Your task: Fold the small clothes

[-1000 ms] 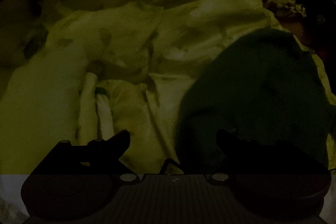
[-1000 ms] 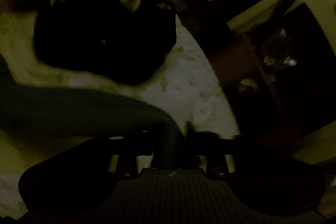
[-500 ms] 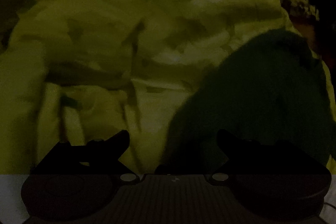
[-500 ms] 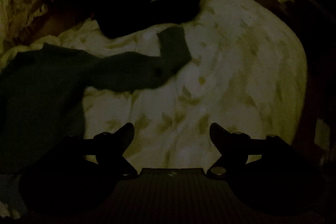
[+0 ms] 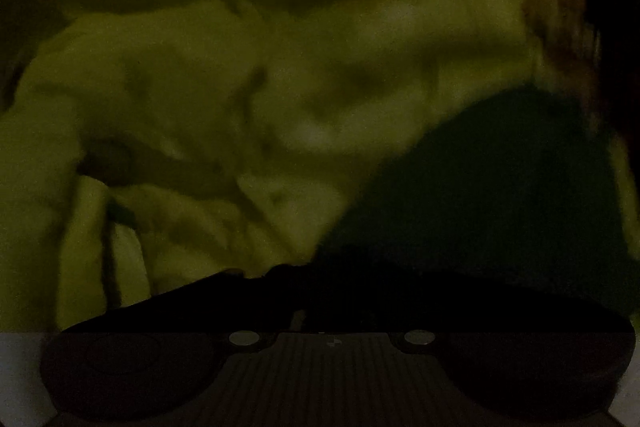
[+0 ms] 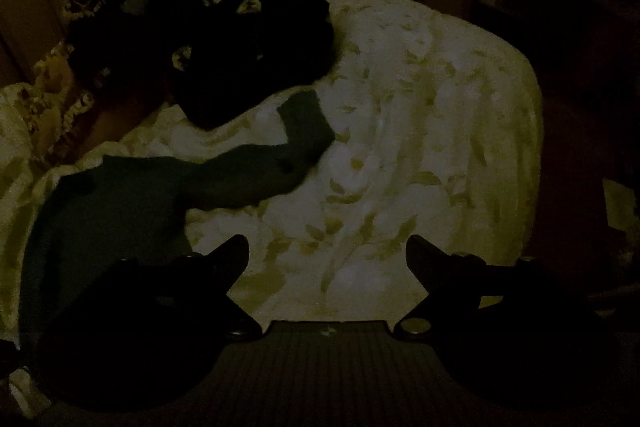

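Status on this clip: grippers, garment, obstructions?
Left gripper shut at dark green knit garment's edge. Right gripper opening, empty. Black clothes pile beyond sleeve.

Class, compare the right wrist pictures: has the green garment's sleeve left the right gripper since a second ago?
Yes. The sleeve now lies on the leaf-print bedspread beside the black clothes pile, while the right gripper is opening, empty.
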Demonstrator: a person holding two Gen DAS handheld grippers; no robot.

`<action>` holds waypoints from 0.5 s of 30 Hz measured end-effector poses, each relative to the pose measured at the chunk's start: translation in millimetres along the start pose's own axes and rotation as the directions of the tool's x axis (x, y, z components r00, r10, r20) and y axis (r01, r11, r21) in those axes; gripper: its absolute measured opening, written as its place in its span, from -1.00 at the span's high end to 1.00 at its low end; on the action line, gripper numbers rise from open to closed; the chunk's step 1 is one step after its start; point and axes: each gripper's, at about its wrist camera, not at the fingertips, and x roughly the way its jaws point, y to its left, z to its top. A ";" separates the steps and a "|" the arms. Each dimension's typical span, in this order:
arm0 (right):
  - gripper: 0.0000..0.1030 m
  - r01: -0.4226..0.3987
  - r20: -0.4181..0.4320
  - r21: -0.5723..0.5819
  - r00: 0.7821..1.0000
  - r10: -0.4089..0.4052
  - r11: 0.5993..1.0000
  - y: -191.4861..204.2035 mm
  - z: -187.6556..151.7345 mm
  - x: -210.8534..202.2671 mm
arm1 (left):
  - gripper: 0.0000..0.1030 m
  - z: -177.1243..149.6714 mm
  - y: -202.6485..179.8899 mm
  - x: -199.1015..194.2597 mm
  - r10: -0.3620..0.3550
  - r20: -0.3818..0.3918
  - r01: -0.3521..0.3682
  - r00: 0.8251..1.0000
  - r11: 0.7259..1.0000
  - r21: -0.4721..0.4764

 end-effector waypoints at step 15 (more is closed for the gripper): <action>-0.71 -0.023 -0.082 0.039 0.996 0.026 0.999 5.0 -14.5 10.9 | -1.00 22.4 -19.7 22.4 -0.111 -0.086 0.122 0.990 0.983 0.135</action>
